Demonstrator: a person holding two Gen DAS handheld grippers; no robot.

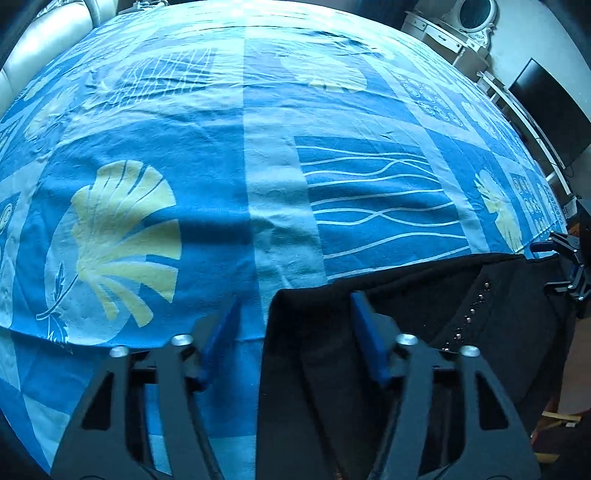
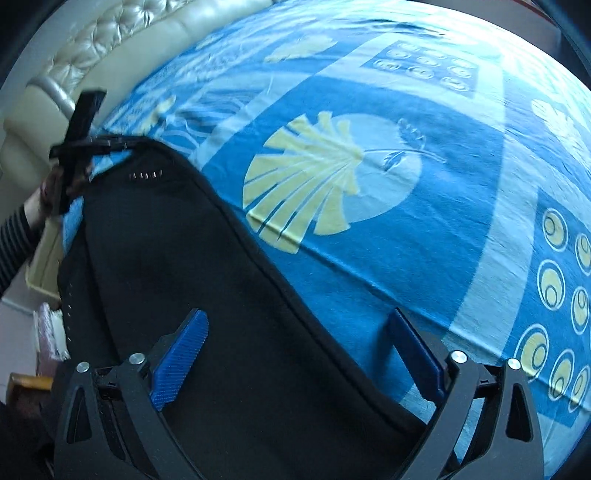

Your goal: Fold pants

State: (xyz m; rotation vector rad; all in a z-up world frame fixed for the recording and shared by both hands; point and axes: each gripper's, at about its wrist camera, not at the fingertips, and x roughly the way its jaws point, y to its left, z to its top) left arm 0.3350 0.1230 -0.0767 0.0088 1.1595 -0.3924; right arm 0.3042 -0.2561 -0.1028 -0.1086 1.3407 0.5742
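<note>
Black pants (image 1: 443, 314) with a row of small metal studs lie flat at the near edge of a bed with a blue leaf-patterned sheet (image 1: 184, 129). My left gripper (image 1: 295, 295) points down over one corner of the pants. It is open: one blue pad hangs over the sheet, the other over the black cloth. My right gripper (image 2: 299, 314) is open and straddles the long edge of the pants (image 2: 166, 240). Each gripper also shows small at the far end of the pants: the right gripper (image 1: 569, 266) and the left gripper (image 2: 81, 136).
A cream tufted headboard (image 2: 110, 48) borders the bed on one side. A white dresser with an oval mirror (image 1: 469, 22) and a dark screen (image 1: 546, 103) stand beyond the other side. A hand in a striped sleeve (image 2: 22, 229) holds the left gripper.
</note>
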